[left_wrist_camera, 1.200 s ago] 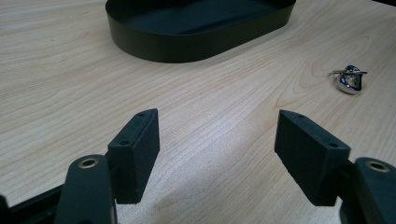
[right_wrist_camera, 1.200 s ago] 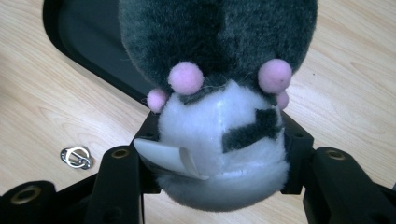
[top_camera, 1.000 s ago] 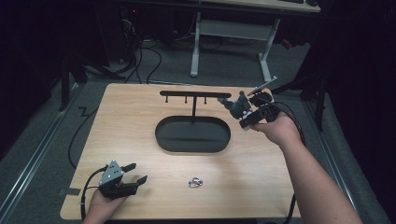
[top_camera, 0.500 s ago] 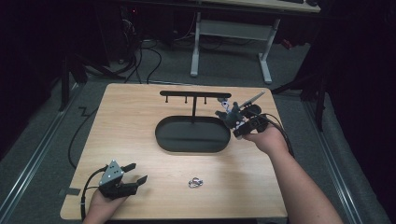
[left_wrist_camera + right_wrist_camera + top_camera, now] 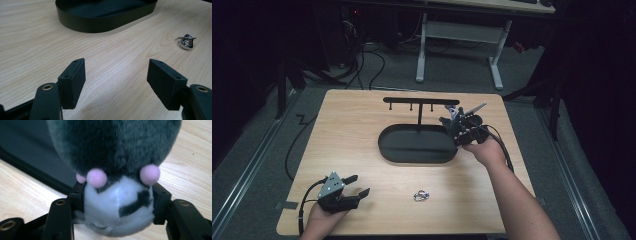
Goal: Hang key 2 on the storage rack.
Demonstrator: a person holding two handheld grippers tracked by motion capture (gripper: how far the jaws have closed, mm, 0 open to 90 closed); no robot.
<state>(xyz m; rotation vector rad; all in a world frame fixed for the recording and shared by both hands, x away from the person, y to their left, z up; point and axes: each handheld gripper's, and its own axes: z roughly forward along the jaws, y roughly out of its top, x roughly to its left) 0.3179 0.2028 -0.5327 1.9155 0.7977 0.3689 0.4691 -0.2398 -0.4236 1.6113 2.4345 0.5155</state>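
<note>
Wooden table (image 5: 362, 125); right tool (image 5: 117, 195) pinches perhaps a plush toy (image 5: 115, 150).

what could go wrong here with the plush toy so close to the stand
1. The right gripper holds the plush toy low on its body, so most of its bulk overhangs the jaws and might slip out.
2. It sits near the black stand above the tray; a sideways move may knock the stand.
3. The left gripper rests open near the metal ring and could nudge it.
</note>
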